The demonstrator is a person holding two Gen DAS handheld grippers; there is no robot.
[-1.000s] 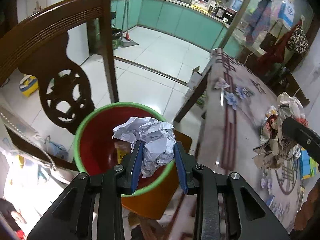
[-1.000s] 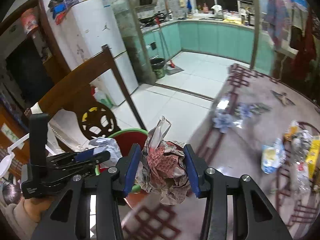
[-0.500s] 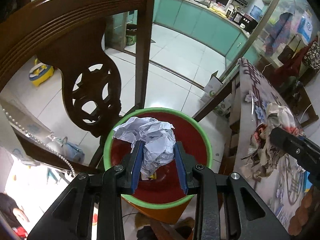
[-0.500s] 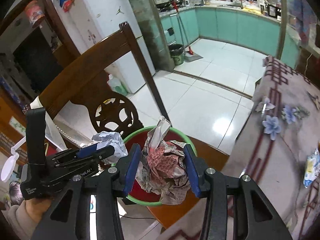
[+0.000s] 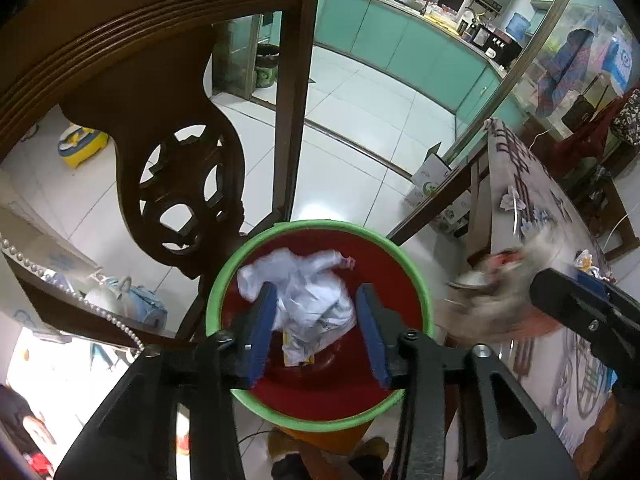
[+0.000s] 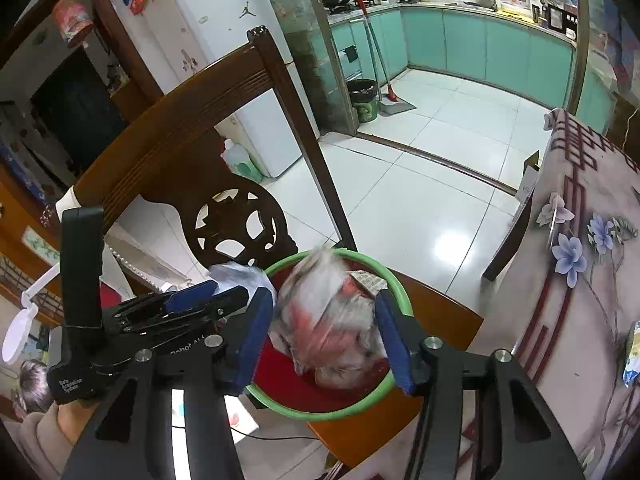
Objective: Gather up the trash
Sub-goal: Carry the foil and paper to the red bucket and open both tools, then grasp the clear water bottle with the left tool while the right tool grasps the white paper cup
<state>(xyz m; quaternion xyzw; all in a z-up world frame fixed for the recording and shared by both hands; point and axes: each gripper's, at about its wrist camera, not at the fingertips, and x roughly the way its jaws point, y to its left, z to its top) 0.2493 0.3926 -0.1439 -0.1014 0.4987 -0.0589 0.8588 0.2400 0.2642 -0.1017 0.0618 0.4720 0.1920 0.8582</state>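
Left wrist view: the left gripper (image 5: 316,328) has just been opening, its fingers clear of the white paper wad (image 5: 304,300) dropping into the red bin (image 5: 416,280). The right gripper (image 6: 324,332), also just opening, frees the blurred newspaper wad (image 6: 332,316) near the rim; it may bounce off onto the chair (image 6: 440,320).
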